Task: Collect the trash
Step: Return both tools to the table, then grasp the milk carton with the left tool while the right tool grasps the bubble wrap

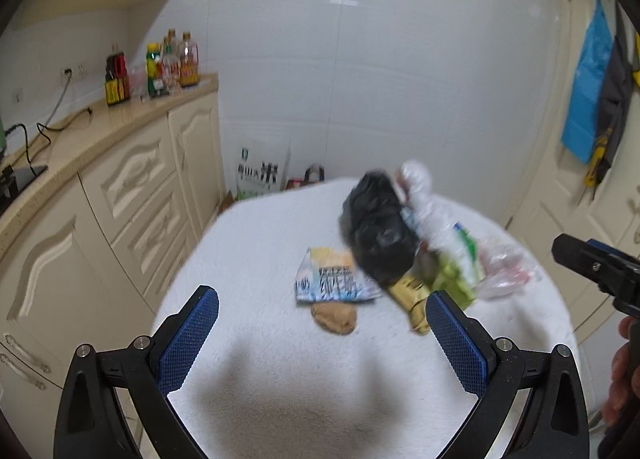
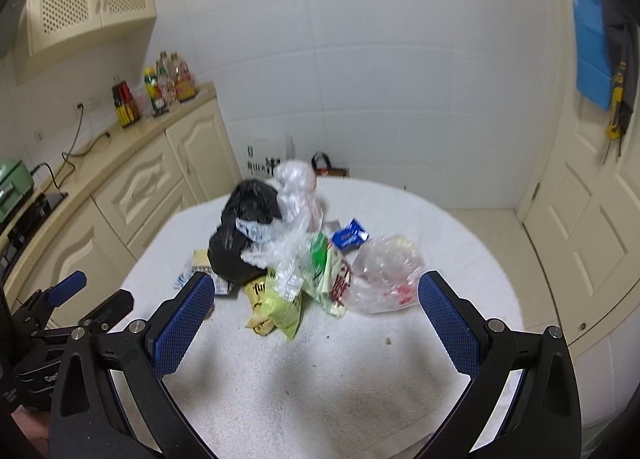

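Observation:
A pile of trash lies on a table under a white cloth (image 1: 260, 251) (image 2: 440, 219). It holds a black plastic bag (image 1: 378, 235) (image 2: 244, 235), clear plastic bags (image 1: 504, 267) (image 2: 386, 271), green and yellow wrappers (image 1: 456, 275) (image 2: 280, 307), a gold packet (image 1: 412, 295), a blue-white printed packet (image 1: 332, 279), a brown scrap (image 1: 335, 317) and a small blue wrapper (image 2: 350, 237). My left gripper (image 1: 322, 323) is open and empty, in front of the pile. My right gripper (image 2: 316, 307) is open and empty, also short of the pile, and shows at the right of the left wrist view (image 1: 596, 267).
A cream counter with cabinets (image 1: 132, 179) (image 2: 132, 187) runs along the left, with bottles (image 1: 172, 63) (image 2: 160, 87) on it. A rice sack (image 1: 260, 175) stands on the floor behind the table. A door (image 2: 580, 219) with hanging bags (image 1: 592, 87) is at the right.

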{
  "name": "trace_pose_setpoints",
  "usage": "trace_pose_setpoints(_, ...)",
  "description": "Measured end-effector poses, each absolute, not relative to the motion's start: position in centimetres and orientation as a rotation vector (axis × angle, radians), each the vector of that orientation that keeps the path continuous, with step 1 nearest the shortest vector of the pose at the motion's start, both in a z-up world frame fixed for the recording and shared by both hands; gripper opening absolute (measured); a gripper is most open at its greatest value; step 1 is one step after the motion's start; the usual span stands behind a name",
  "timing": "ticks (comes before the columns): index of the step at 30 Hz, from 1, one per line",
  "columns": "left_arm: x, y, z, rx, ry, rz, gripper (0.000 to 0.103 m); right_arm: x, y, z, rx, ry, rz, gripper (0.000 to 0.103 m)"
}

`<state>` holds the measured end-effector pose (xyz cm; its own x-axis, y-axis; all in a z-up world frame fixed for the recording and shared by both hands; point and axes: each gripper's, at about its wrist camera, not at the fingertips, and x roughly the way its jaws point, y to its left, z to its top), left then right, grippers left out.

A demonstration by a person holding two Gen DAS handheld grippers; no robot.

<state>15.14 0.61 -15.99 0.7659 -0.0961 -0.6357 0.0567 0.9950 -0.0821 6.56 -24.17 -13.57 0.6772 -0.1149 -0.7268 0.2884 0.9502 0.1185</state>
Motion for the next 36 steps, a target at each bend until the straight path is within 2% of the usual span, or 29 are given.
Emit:
trace_pose_setpoints(14,31.2,-4.6,-21.4,-0.054,0.882,-0.073,0.102,11.4,-24.8,-19.3,0.252,0.932,-0.214,0.100)
trace_pose_setpoints(16,32.8,-5.1,-22.2,-0.054,0.896,-0.063,0.102,11.9,-25.2,-20.0,0.268,0.940,-0.217,0.093)
trace_pose_setpoints(19,35.1,-5.9,-23.0,-0.062,0.906,-0.072,0.102,12.3,-25.8,-20.5,0.293,0.942,-0.223,0.090)
trace_pose_setpoints(20,35.6,-6.0,-23.3,-0.066,0.906,-0.079,0.098,12.4,-26.0,-20.6,0.297,0.940,-0.221,0.089)
trace_pose_setpoints(21,36.3,-6.3,-23.5,-0.071,0.913,-0.086,0.089,12.5,-26.0,-20.6,0.298,0.938,-0.217,0.087)
trace_pose_setpoints(23,37.7,-6.8,-24.2,-0.096,0.944,-0.113,0.078,12.8,-25.7,-20.4,0.297,0.929,-0.193,0.082)
trace_pose_setpoints(24,37.8,-6.8,-24.3,-0.093,0.934,-0.111,0.078,13.1,-25.5,-20.3,0.295,0.920,-0.172,0.078)
trace_pose_setpoints(26,38.8,-7.3,-24.2,-0.091,0.927,-0.111,0.077,13.6,-25.1,-20.1,0.282,0.912,-0.142,0.078)
trace_pose_setpoints(30,40.1,-7.5,-24.3,-0.103,0.923,-0.114,0.077,15.5,-24.6,-20.7,0.274,0.921,-0.108,0.066)
trace_pose_setpoints(32,40.5,-7.7,-24.2,-0.101,0.919,-0.112,0.076,16.4,-24.4,-21.3,0.260,0.933,-0.107,0.065)
trace_pose_setpoints(36,40.4,-8.2,-24.2,-0.110,0.915,-0.106,0.076,17.5,-24.4,-22.4,0.235,0.963,-0.110,0.048)
